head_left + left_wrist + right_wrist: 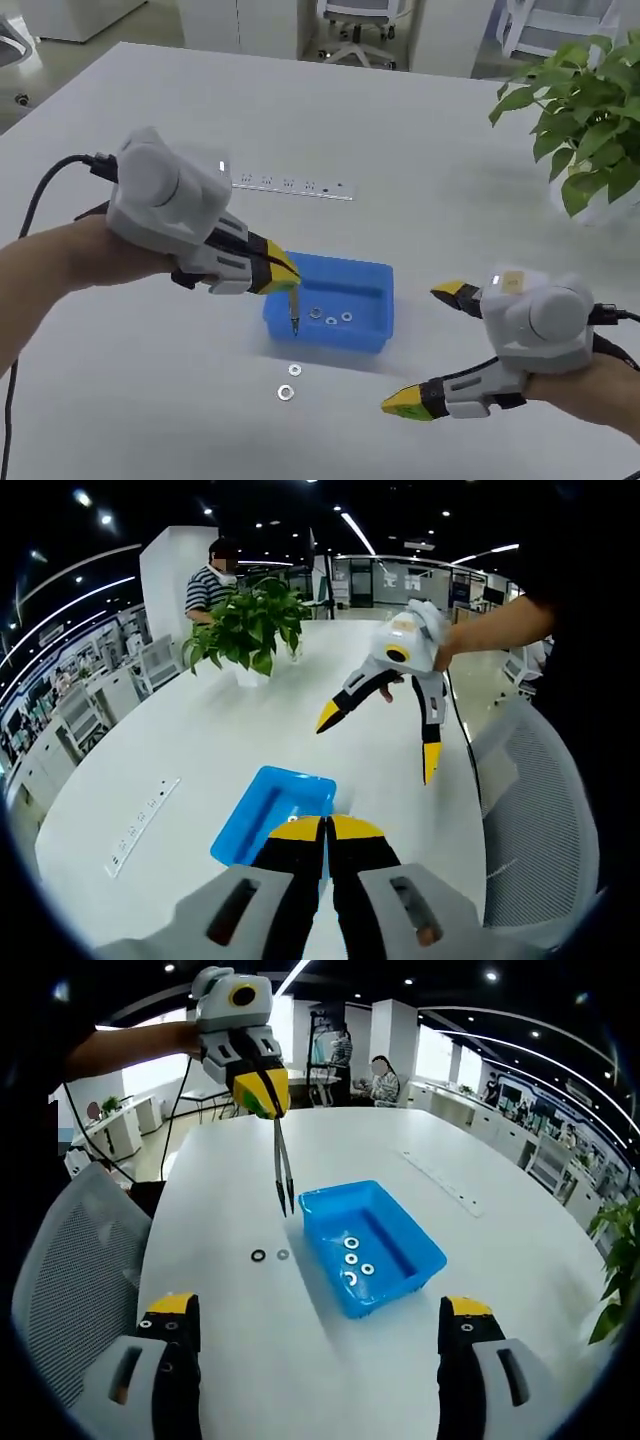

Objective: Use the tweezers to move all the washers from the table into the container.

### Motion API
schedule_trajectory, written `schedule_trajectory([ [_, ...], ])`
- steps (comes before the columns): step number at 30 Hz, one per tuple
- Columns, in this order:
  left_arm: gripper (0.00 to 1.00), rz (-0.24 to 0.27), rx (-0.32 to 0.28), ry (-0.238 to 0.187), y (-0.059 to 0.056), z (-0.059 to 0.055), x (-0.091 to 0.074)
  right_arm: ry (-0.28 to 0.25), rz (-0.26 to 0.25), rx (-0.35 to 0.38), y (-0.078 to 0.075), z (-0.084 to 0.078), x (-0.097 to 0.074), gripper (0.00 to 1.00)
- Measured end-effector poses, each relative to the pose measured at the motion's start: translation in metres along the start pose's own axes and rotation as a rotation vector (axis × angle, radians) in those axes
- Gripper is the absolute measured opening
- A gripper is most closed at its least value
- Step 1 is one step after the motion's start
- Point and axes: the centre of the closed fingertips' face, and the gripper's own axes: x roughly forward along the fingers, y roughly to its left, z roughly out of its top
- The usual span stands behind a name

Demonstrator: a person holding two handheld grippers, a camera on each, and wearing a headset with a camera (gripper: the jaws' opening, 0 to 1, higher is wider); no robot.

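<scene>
Tweezers (294,310) are clamped tips-down in the left gripper's (283,271) fingers — two washers (294,370) are found just beneath the tips on the worktop (150,420); the right gripper's (421,348) fingers are spread.

Open counter (150,400) surrounds the two washers (294,370); the blue container (330,338) stands just behind them, with tweezers (294,308) hanging at its near-left corner.

No legible txt, labels, brands or nos. on anything.
</scene>
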Motion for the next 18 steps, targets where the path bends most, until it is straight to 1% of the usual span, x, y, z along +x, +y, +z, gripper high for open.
schedule_trajectory([
  [5, 0.05, 0.005, 0.002, -0.007, -0.003, -0.003, 0.002, 0.001, 0.003, 0.001, 0.002, -0.001, 0.001, 1.0],
  [9, 0.05, 0.002, 0.003, 0.0, -0.007, -0.007, 0.006, 0.001, 0.004, 0.002, 0.003, -0.001, 0.002, 1.0],
  [14, 0.05, 0.007, 0.002, 0.016, -0.01, -0.016, 0.012, 0.002, 0.006, 0.008, 0.005, -0.004, 0.003, 1.0],
  [18, 0.05, 0.011, -0.006, 0.018, -0.011, -0.021, 0.014, 0.011, 0.013, 0.009, 0.007, -0.006, 0.004, 1.0],
])
